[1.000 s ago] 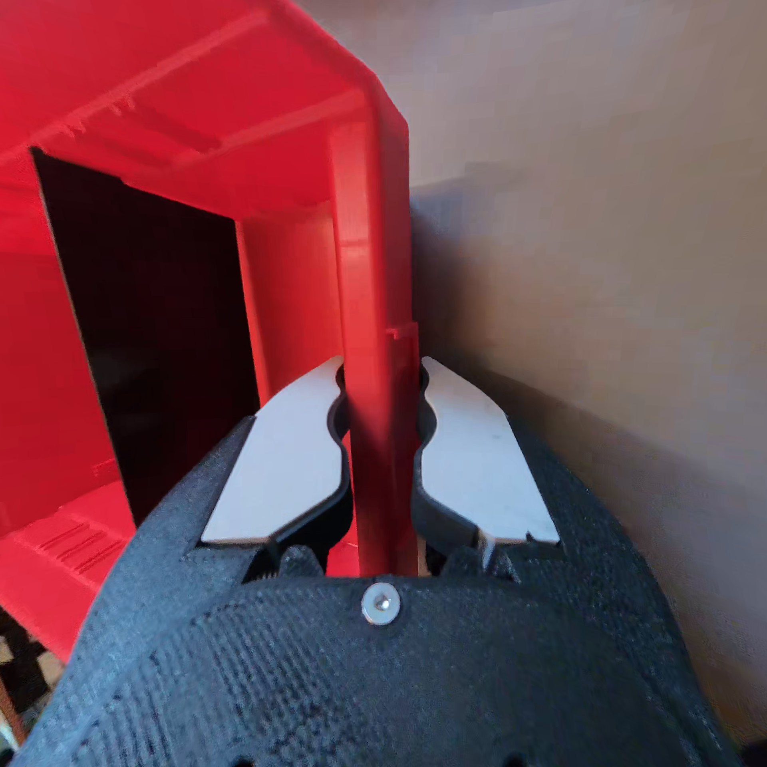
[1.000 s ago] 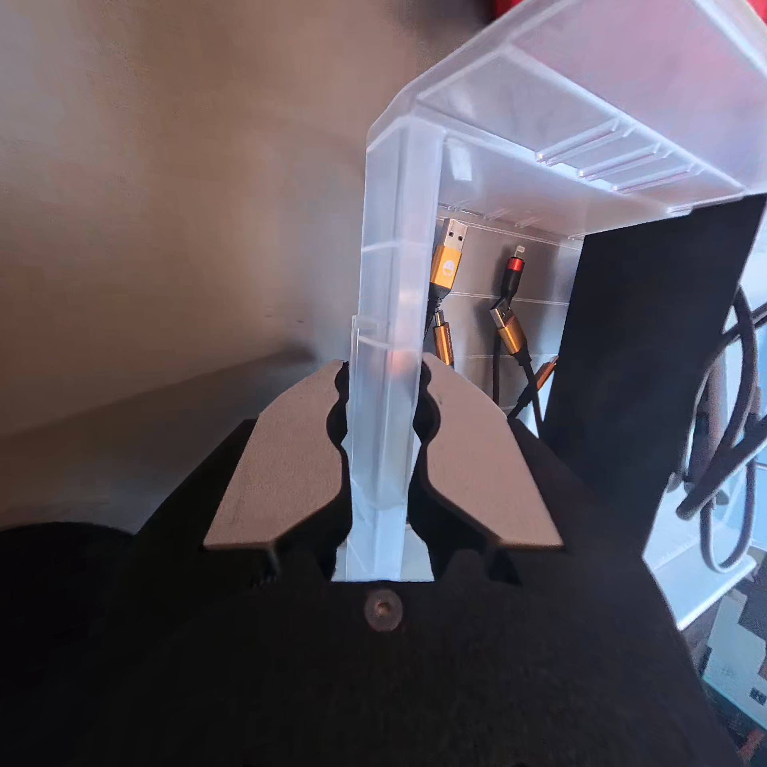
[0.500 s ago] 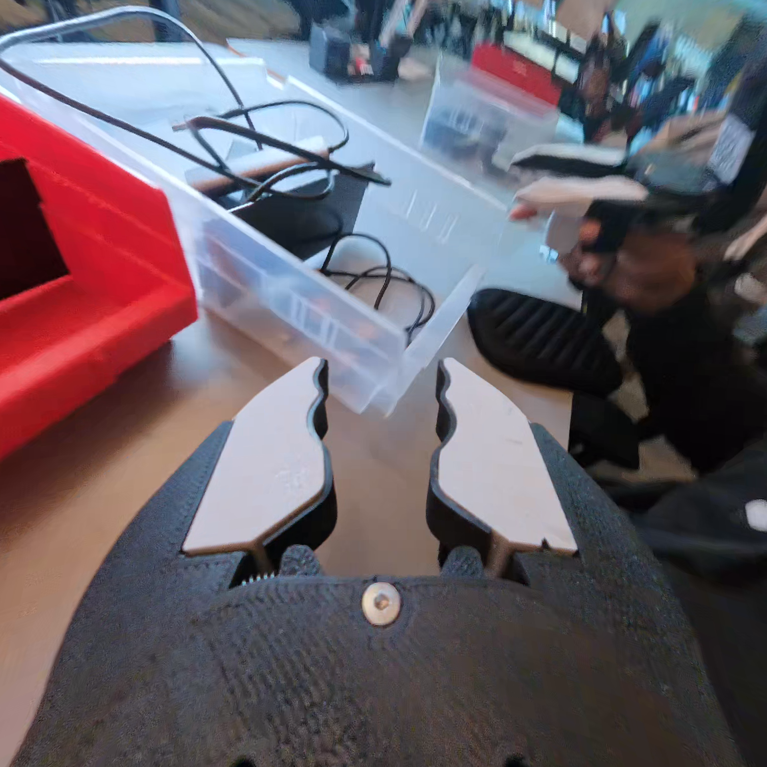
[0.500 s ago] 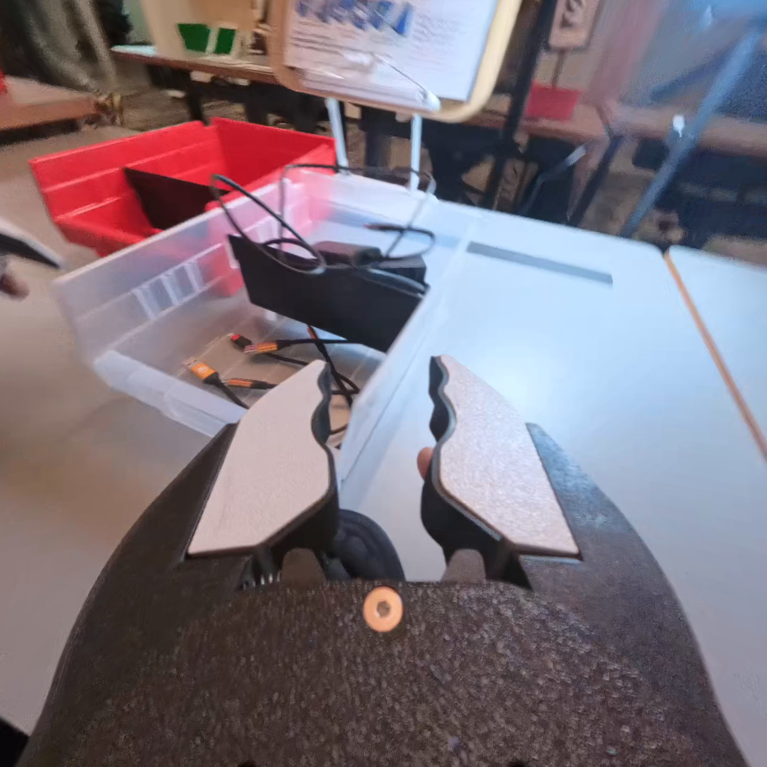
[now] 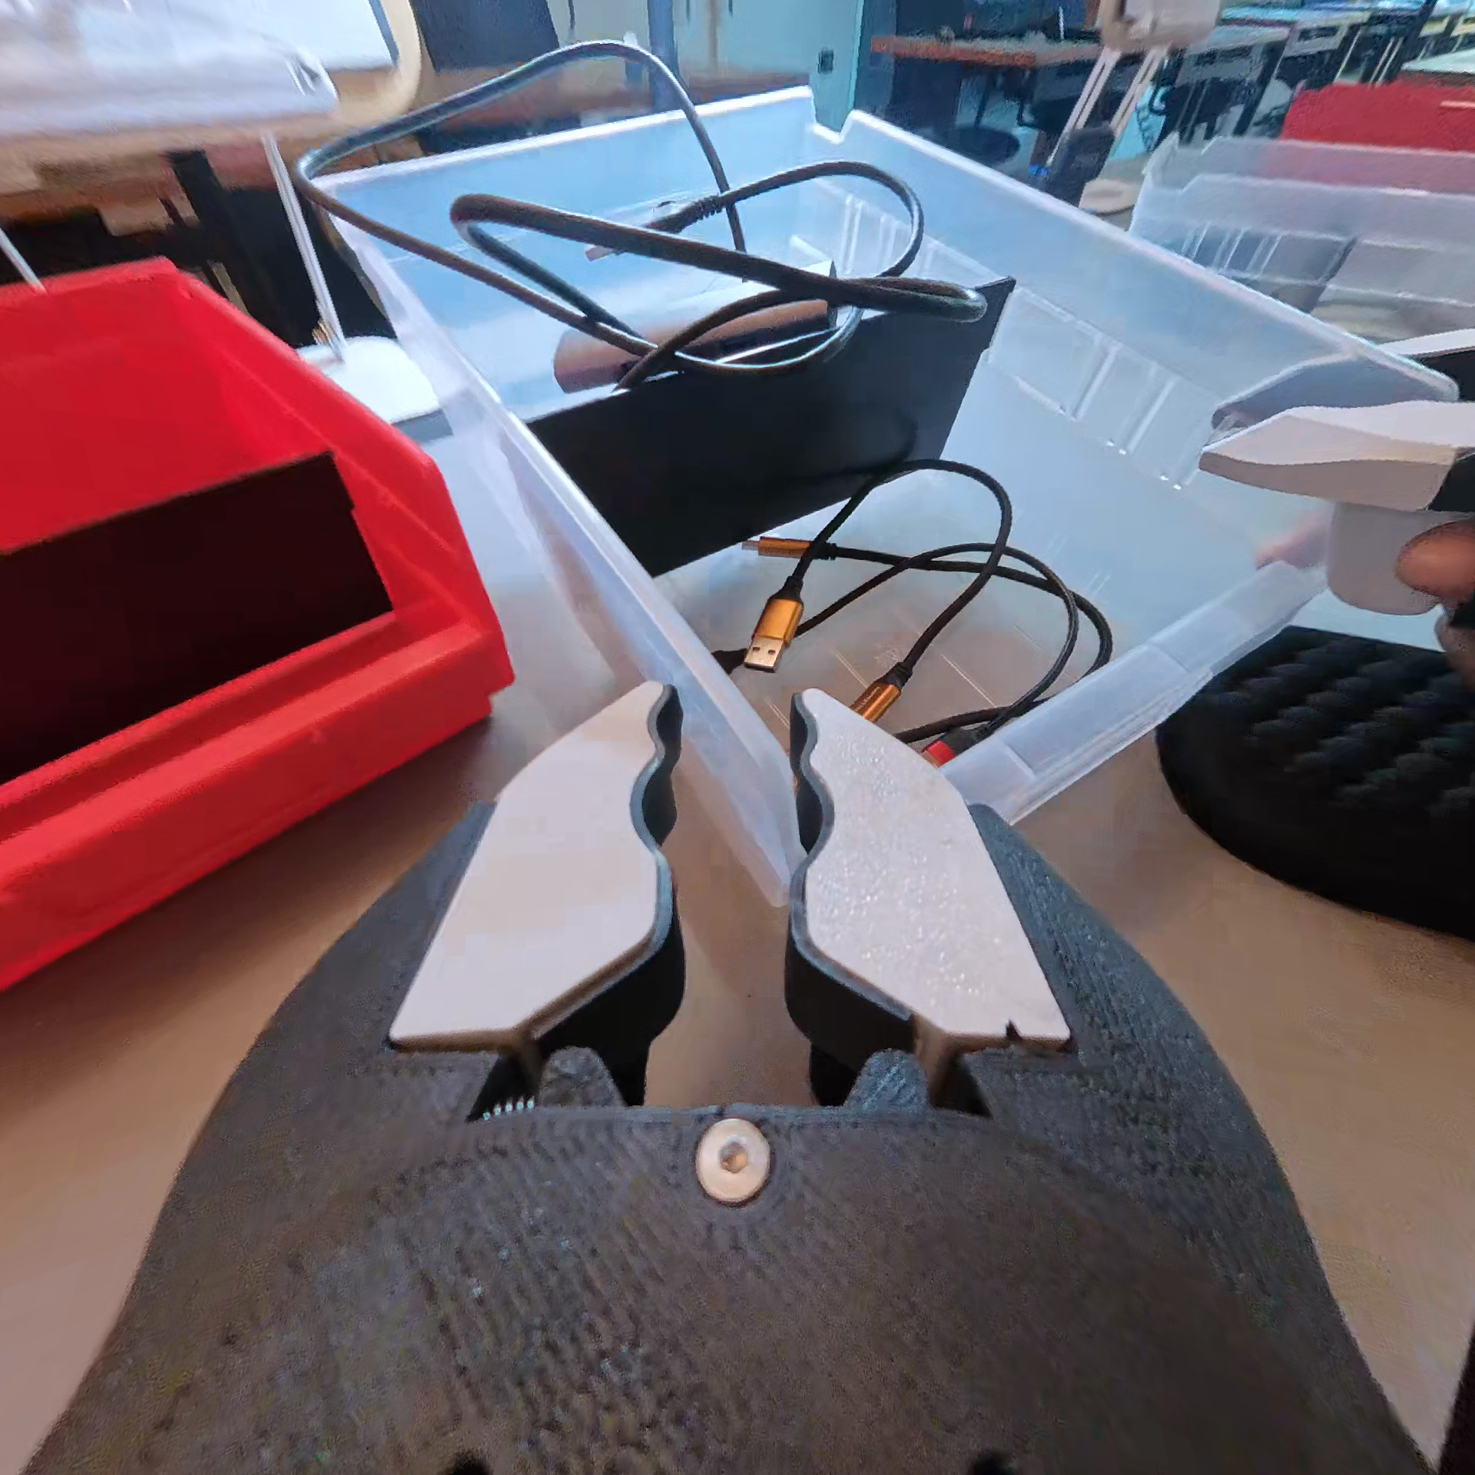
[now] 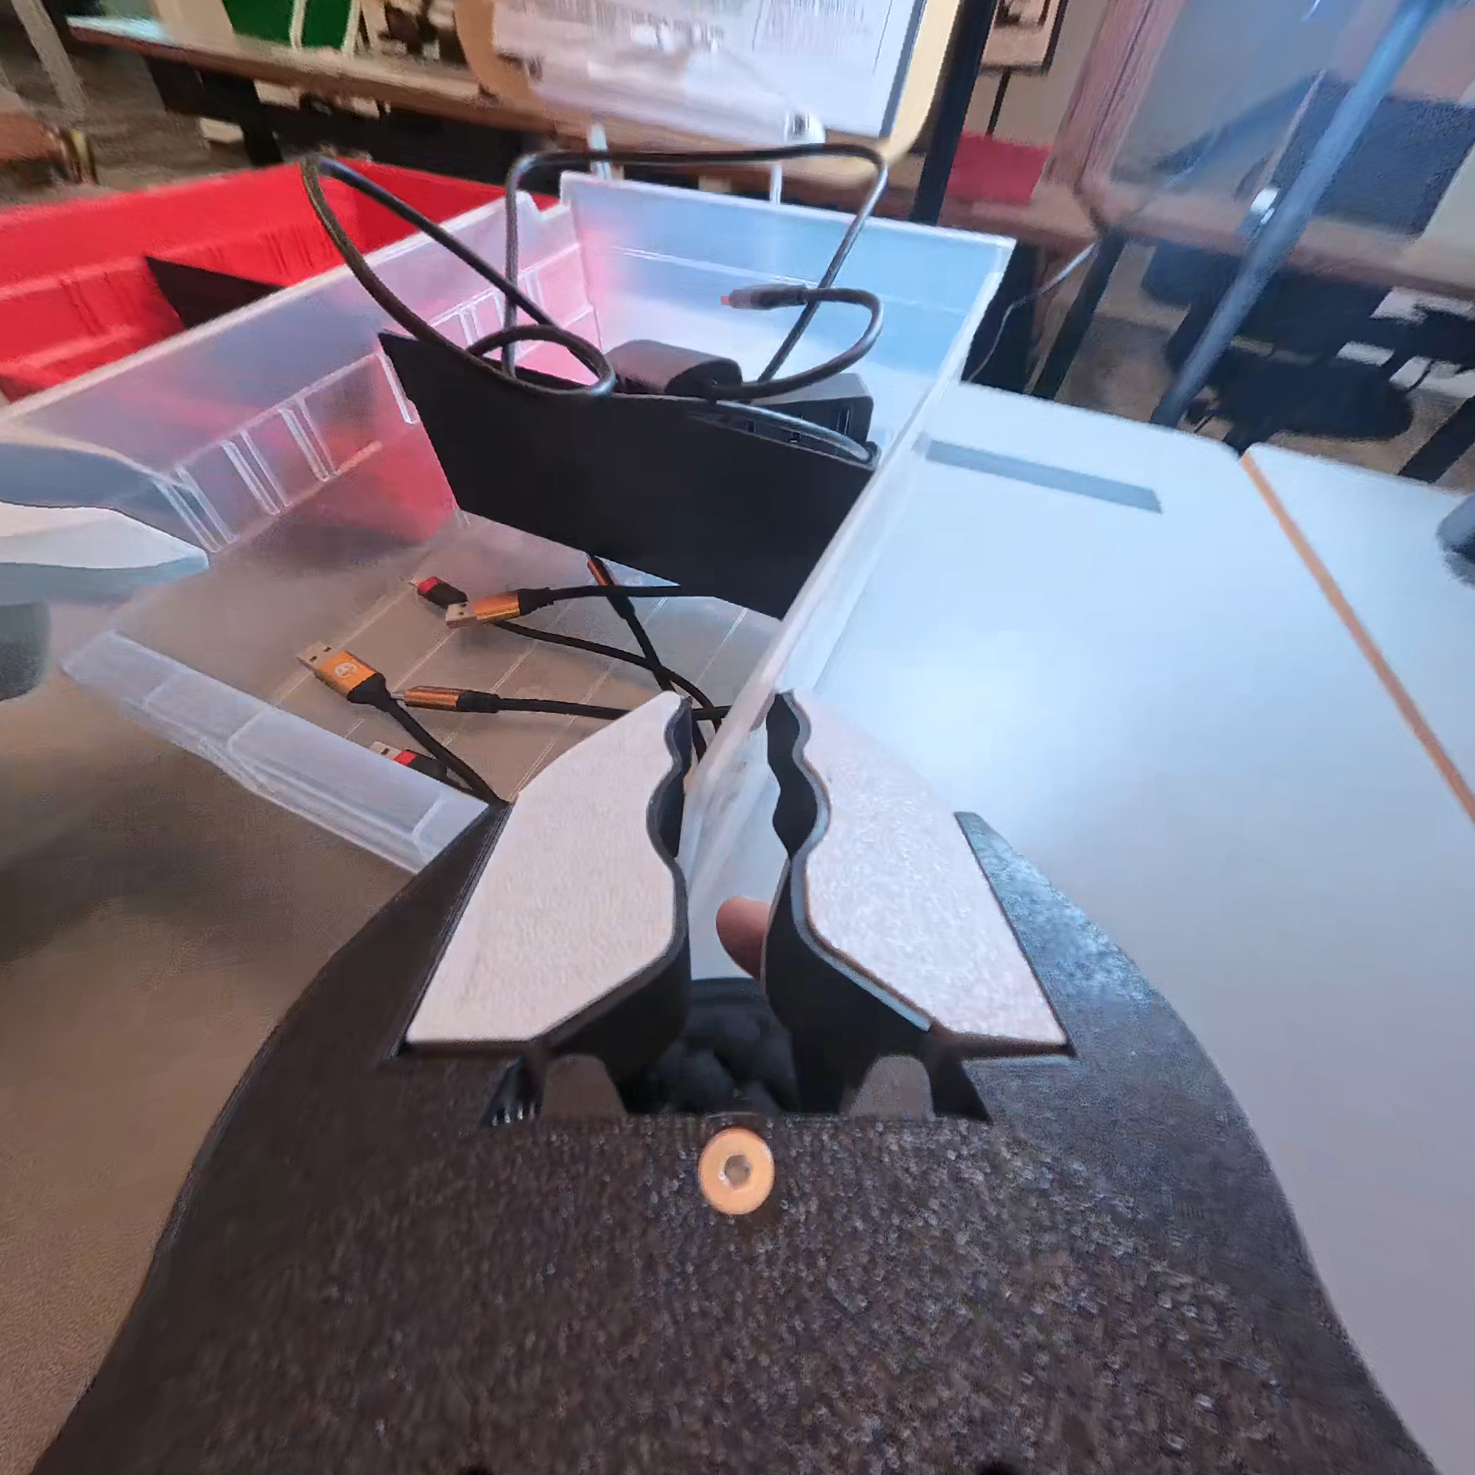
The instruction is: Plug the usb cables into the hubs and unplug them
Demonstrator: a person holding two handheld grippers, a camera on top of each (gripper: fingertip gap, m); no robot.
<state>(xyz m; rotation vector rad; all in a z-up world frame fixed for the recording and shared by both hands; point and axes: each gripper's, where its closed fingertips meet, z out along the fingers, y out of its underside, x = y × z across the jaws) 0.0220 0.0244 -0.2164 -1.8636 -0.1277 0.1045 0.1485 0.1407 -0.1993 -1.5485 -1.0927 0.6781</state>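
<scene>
Clear plastic bin [image 5: 1117,415] on the bench holds loose usb cables [image 6: 343,670] near, hub [image 6: 798,399] far; both grippers' fingers [image 5: 902,862] spread, straddling bin walls, so grabbing a plug looks next.

The red plastic bin [image 5: 199,575] runs off the left wrist view's left edge. A black divider panel [image 6: 638,487] in the clear plastic bin [image 6: 263,447] hides most of a dark hub [image 6: 798,399] behind it. The black ribbed pad [image 5: 1341,758] is cut by the right edge. Background furniture is blurred.
</scene>
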